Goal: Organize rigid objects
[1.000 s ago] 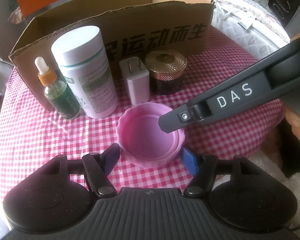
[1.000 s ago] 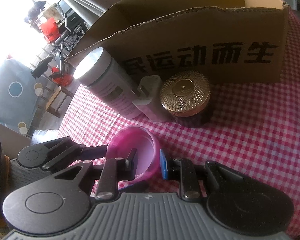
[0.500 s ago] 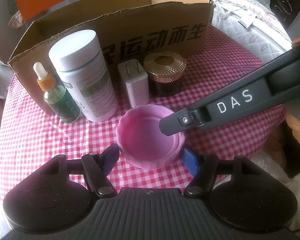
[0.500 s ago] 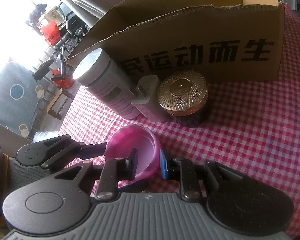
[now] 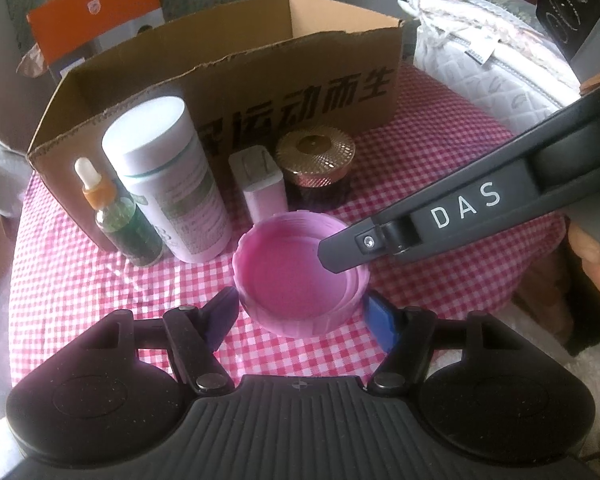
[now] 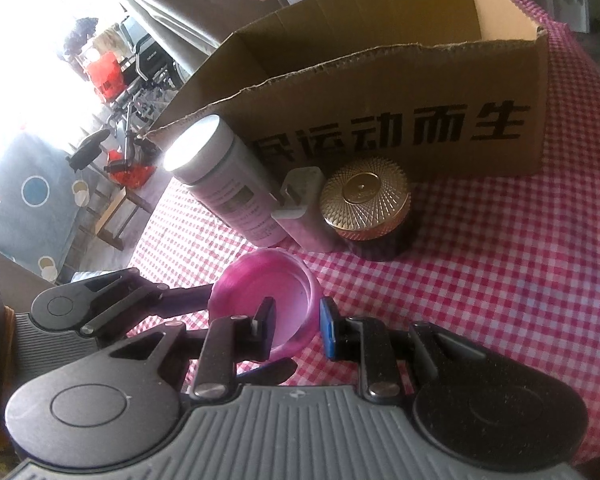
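The pink lid point(image 5: 300, 276) sat open side up on the bench point(image 5: 440, 168), between the spread fingers of the left hand-held gripper point(image 5: 300, 312), which flanked its sides; I could not tell whether they touched it. The right hand-held gripper point(image 6: 298, 320) pinched the lid's rim — one finger inside, one outside.

The bench wore a pink-and-white checked cloth; beyond it lay a bright room with a blue rug point(image 6: 16, 196).

Just behind the lid stood a dropper bottle point(image 5: 120, 216), a white bottle point(image 5: 172, 184), a white charger point(image 5: 260, 188) and a gold-lidded jar point(image 5: 316, 160), all in a row before an open cardboard box point(image 5: 300, 92).
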Demonstrator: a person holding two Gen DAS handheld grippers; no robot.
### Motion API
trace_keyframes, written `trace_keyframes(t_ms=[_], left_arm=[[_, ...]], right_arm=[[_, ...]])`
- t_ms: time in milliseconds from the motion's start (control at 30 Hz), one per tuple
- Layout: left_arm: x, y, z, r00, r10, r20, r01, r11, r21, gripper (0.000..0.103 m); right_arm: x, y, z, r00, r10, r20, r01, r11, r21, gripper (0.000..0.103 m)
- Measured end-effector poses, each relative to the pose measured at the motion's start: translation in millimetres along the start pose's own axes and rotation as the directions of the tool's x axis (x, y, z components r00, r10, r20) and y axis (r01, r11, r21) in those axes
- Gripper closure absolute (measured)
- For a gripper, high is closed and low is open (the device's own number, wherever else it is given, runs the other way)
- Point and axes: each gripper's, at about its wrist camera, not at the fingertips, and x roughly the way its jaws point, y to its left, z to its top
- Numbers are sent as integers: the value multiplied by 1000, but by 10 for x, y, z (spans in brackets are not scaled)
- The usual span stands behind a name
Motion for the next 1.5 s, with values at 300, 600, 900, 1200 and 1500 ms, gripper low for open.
trace_keyframes(t_ms=[300, 600, 900, 1200, 1500], left_arm=[[-160, -79, -24, 999, 14, 30, -14, 1000, 13, 35], [-243, -127, -33, 999, 21, 48, -22, 1000, 22, 35], [-289, -133, -24, 998, 21, 66, -24, 999, 41, 35], [-359, -156, -2, 995, 29, 94, -35, 998, 58, 35], [-453, -221, 65, 990, 39, 137, -51, 995, 85, 35]], right_arm=[[-69, 14, -27, 1000, 4, 21, -4, 1000, -9, 78], [-200, 53, -97, 999, 2, 45, -1, 1000, -13, 78], [-284, 82, -114, 998, -7, 68, 9, 1000, -17, 78], [-401, 107, -116, 995, -13, 101, 16, 1000, -26, 78], [-582, 147, -102, 988, -18, 153, 24, 999, -34, 78]])
